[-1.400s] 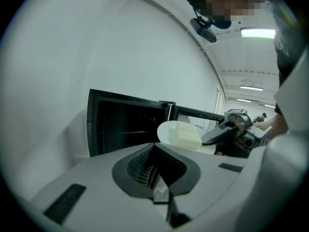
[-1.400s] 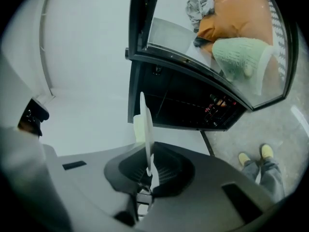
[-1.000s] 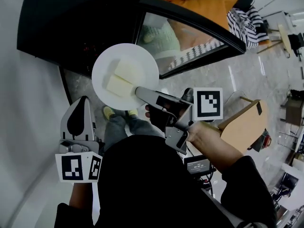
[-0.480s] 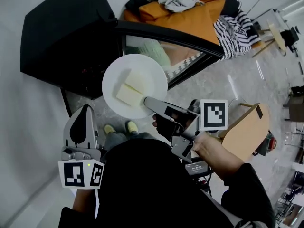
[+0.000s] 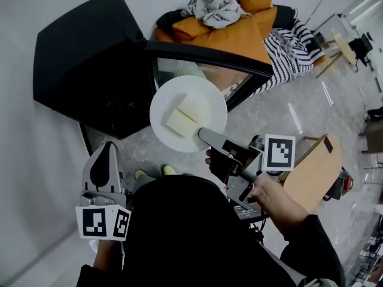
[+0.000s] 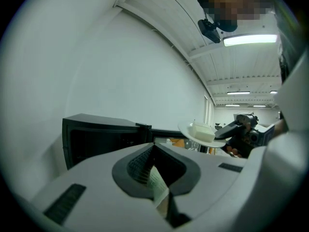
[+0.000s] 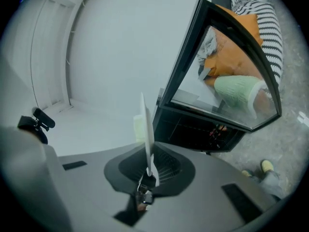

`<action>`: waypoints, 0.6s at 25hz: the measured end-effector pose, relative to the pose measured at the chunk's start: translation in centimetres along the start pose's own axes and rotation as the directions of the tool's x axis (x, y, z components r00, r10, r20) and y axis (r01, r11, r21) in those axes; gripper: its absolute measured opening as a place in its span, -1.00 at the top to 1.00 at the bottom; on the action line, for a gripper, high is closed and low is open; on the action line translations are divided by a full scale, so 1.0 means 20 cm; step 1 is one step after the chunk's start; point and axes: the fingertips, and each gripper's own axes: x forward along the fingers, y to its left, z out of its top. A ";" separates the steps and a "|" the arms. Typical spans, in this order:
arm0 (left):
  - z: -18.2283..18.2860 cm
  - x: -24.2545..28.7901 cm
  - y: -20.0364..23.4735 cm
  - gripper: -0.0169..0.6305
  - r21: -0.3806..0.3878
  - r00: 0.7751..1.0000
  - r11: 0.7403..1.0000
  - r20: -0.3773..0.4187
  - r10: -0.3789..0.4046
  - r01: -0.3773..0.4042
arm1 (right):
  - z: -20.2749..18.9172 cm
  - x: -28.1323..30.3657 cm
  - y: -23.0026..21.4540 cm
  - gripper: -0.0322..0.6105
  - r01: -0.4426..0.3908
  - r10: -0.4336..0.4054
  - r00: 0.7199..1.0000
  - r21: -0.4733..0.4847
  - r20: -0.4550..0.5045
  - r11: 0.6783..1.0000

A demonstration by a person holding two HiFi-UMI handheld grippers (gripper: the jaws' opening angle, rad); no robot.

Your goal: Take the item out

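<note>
Black box-shaped oven: open; cavity too dark to tell whether anything else is inside.
Glass oven door: swung out just behind the plate; steer clear of its edge.
White round plate: out of the oven, held in the air before the opening; keep it level.
Pale yellow blocks: two, loose on the plate; food type unclear.
Right claw: clenched on the plate's near rim; judged liable to tilt.
Left claw: closed, empty, well apart.
Set-down place: none visible.
</note>
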 end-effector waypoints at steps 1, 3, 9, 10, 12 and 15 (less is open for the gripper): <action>0.01 -0.01 -0.01 0.92 0.004 1.000 1.000 0.004 -0.002 0.002 | 0.00 -0.01 0.01 0.81 0.000 0.000 1.000 -0.004 0.006 1.000; 0.02 -0.02 -0.02 0.92 0.010 1.000 1.000 0.012 -0.008 0.008 | -0.01 -0.04 0.01 0.81 0.006 -0.006 1.000 -0.010 0.017 1.000; 0.01 -0.02 -0.06 0.92 0.011 1.000 0.999 0.007 -0.030 0.030 | -0.01 -0.07 0.01 0.81 0.011 -0.011 0.999 -0.006 0.043 1.000; 0.01 -0.02 -0.07 0.92 0.012 0.999 0.999 0.005 -0.035 0.035 | -0.01 -0.07 0.01 0.81 0.017 -0.016 0.999 -0.008 0.046 1.000; 0.01 -0.02 -0.08 0.92 0.014 0.999 0.999 0.002 -0.043 0.043 | -0.01 -0.08 0.00 0.81 0.027 -0.026 0.998 -0.010 0.051 1.000; 0.01 -0.02 -0.09 0.92 0.013 0.999 0.999 -0.001 -0.048 0.048 | -0.01 -0.08 -0.02 0.81 0.031 -0.030 0.998 -0.010 0.053 0.999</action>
